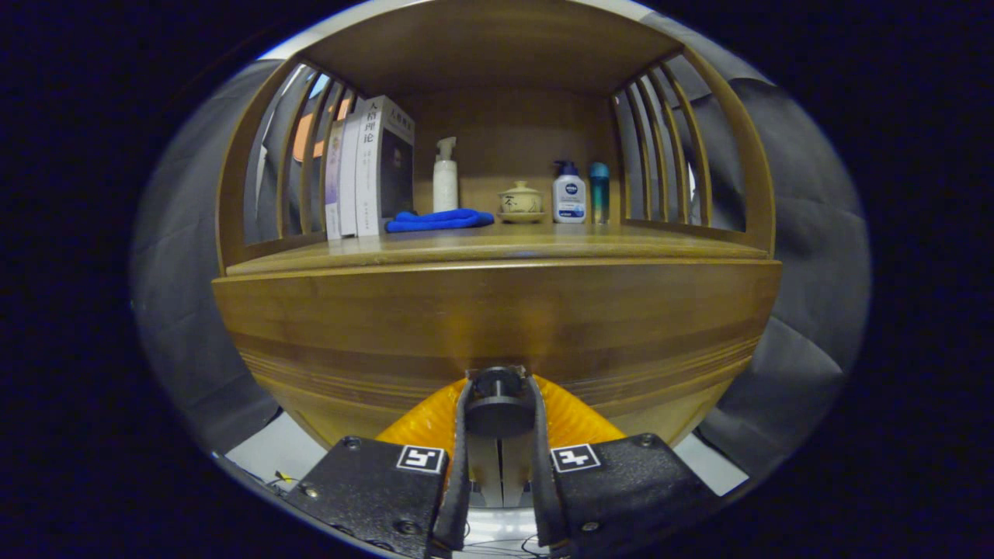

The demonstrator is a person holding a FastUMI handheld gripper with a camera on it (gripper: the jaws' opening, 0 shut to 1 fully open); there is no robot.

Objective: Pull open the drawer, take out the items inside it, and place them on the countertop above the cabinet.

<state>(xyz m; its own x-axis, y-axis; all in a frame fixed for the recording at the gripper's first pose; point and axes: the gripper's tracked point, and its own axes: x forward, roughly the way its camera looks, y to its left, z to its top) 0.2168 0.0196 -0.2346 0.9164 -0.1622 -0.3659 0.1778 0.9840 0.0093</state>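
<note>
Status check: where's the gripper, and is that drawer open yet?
Gripper shut on drawer knob. Drawer front looks barely out, if at all; contents hidden. Nothing in the way; countertop bare at front.

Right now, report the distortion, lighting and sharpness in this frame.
Gripper view: fisheye bows the drawer front and countertop edges; warm light falls on the shelf, its ceiling darker; books and bottles stay sharp; gripper shut on the drawer knob, slightly soft up close.

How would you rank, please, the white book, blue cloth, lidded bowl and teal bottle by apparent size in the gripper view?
1. White book.
2. Blue cloth.
3. Lidded bowl and teal bottle: look alike, so unranked.
All stand at similar depth. The jaws clamp the drawer knob.
</note>
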